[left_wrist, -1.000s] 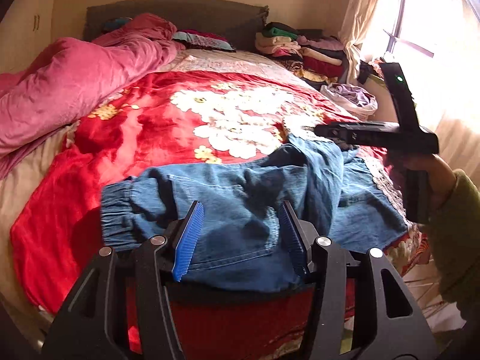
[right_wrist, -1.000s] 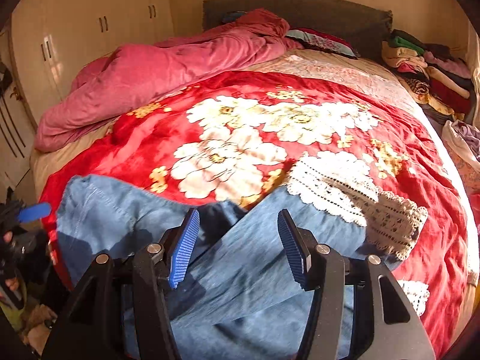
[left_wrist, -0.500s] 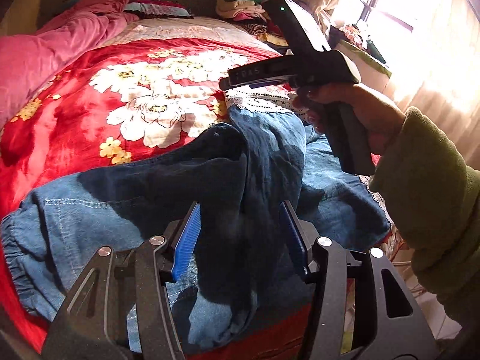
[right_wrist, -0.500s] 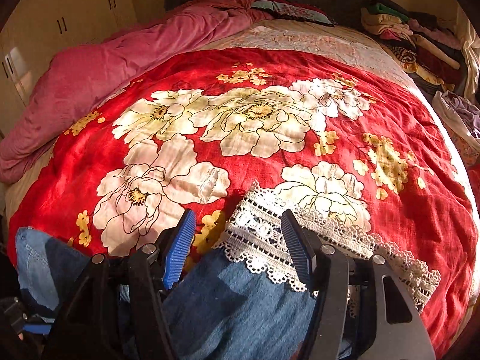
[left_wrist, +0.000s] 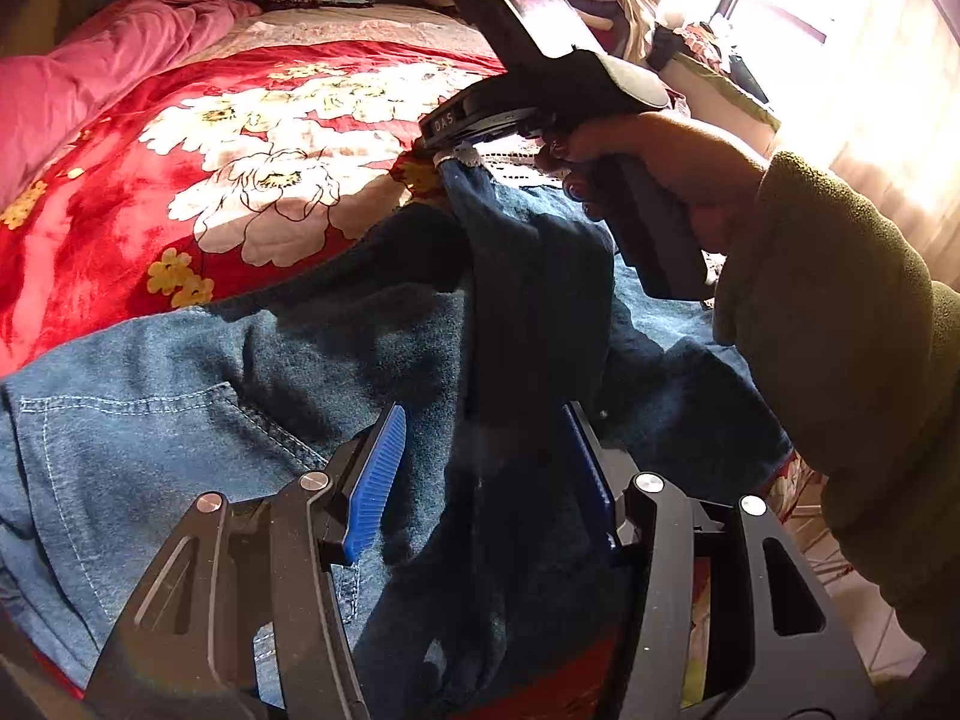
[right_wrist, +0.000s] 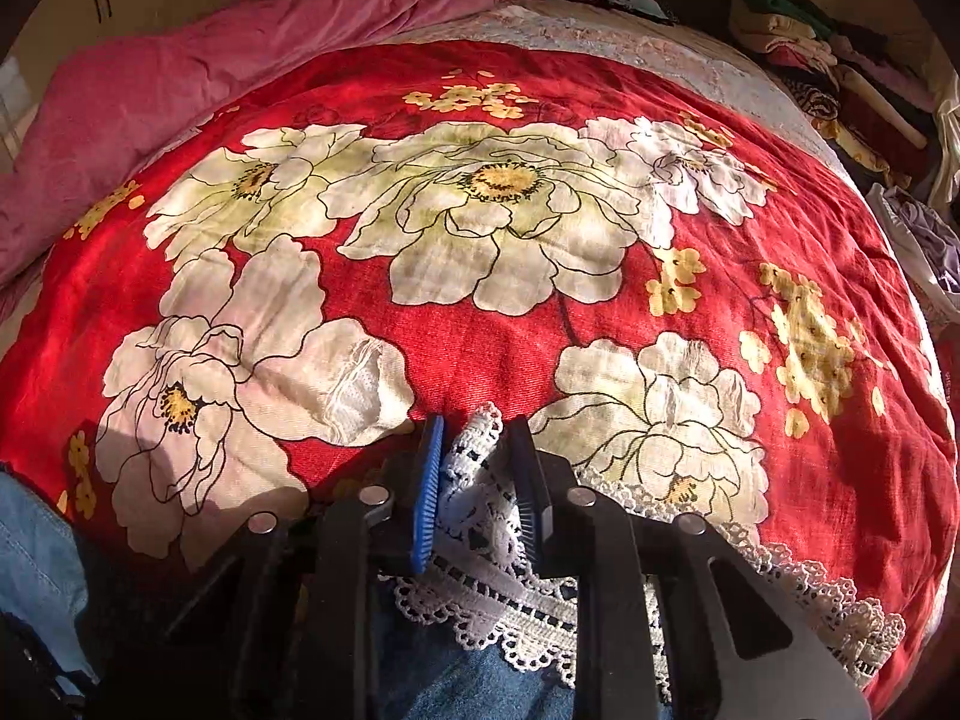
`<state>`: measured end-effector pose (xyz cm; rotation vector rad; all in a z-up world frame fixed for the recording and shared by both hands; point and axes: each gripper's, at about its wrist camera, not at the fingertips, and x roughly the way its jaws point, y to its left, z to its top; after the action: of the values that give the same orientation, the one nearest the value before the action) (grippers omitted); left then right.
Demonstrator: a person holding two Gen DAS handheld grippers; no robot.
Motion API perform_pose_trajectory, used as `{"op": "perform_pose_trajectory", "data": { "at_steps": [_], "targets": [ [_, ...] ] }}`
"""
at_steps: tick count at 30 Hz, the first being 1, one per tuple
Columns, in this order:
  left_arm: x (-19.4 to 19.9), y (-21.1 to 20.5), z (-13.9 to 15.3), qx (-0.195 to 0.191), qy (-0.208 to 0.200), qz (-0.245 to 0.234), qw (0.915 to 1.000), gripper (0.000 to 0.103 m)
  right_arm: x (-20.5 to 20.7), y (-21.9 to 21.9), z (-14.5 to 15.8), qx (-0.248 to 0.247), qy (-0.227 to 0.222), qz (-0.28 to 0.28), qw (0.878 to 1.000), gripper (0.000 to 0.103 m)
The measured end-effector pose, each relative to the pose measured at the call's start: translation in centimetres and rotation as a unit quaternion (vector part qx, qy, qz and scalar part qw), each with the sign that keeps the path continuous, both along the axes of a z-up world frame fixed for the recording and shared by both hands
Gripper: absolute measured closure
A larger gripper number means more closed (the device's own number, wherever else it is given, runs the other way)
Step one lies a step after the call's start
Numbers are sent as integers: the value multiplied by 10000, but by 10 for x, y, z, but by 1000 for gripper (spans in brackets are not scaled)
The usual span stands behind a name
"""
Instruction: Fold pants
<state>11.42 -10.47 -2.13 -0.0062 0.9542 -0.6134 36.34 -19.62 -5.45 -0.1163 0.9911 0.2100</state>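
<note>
Blue denim pants (left_wrist: 150,420) lie crumpled across the near edge of the bed, one leg pulled up into a dark ridge (left_wrist: 528,300). That leg ends in a white lace hem (right_wrist: 480,462). My right gripper (right_wrist: 477,438) has its jaws closing on this hem, and the blue pads pinch the lace. In the left wrist view the right gripper (left_wrist: 447,147) is held by a hand (left_wrist: 660,156) in a green sleeve. My left gripper (left_wrist: 486,468) hovers low over the dark ridge with its pads apart, gripping nothing.
A red bedspread (right_wrist: 480,210) with big white flowers covers the bed. A pink duvet (left_wrist: 72,78) is bunched along the left side. Stacked clothes (right_wrist: 840,60) sit at the far right corner, beside a bright window (left_wrist: 840,30).
The right gripper moved forward to the lace hem and closed on it. The left gripper came down closer over the pants, its jaws unchanged.
</note>
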Motion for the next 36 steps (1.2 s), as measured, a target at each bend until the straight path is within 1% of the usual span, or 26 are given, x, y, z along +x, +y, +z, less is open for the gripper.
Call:
{"op": "perform_pose_trajectory", "data": {
  "at_steps": [1,4,8,11,14,15,17,18,19,22,24,28,32,33,36],
  "targets": [
    [0,0,-1,-12,12,-23,10000,58,-3,-4,4,133,-57,-16,9999,92],
    [0,-3,-5,-55,30,-56,10000,58,-17,-17,19,434,-284,-54,9986,94],
    [-4,-6,-4,-121,-10,-136,9998,60,-47,-42,46,884,-604,-214,9940,94],
    [-6,-11,-6,-28,-96,-207,9997,63,-76,-66,66,1165,-854,-393,9887,94],
    [-1,-12,-12,10,-88,-151,9998,75,-112,-90,83,1310,-1083,-556,9839,94],
    [-1,-12,-13,33,-119,-137,9998,81,-124,-98,88,1346,-1148,-621,9823,94],
    [0,-14,-15,137,-172,-168,9996,90,-148,-113,93,1413,-1223,-762,9794,94],
    [-1,-16,-15,163,-201,-231,9994,100,-160,-121,95,1457,-1240,-845,9779,94],
    [-2,-17,-15,165,-191,-306,9992,102,-170,-129,95,1501,-1245,-919,9765,94],
    [-9,-19,-7,241,-402,-437,9979,102,-198,-148,93,1620,-1240,-1172,9719,94],
    [-16,-17,2,215,-502,-503,9972,102,-213,-157,90,1719,-1215,-1313,9687,94],
    [-31,-14,18,235,-687,-674,9951,102,-249,-172,86,1952,-1022,-1479,9642,94],
    [-51,-17,20,400,-784,-962,9915,102,-294,-175,81,1816,-764,-1474,9692,94],
    [-55,-19,18,444,-781,-1047,9904,102,-303,-175,77,1745,-677,-1469,9713,94],
    [-66,-22,6,505,-689,-1231,9887,102,-323,-179,63,1748,-490,-1516,9716,94]
  ]
}}
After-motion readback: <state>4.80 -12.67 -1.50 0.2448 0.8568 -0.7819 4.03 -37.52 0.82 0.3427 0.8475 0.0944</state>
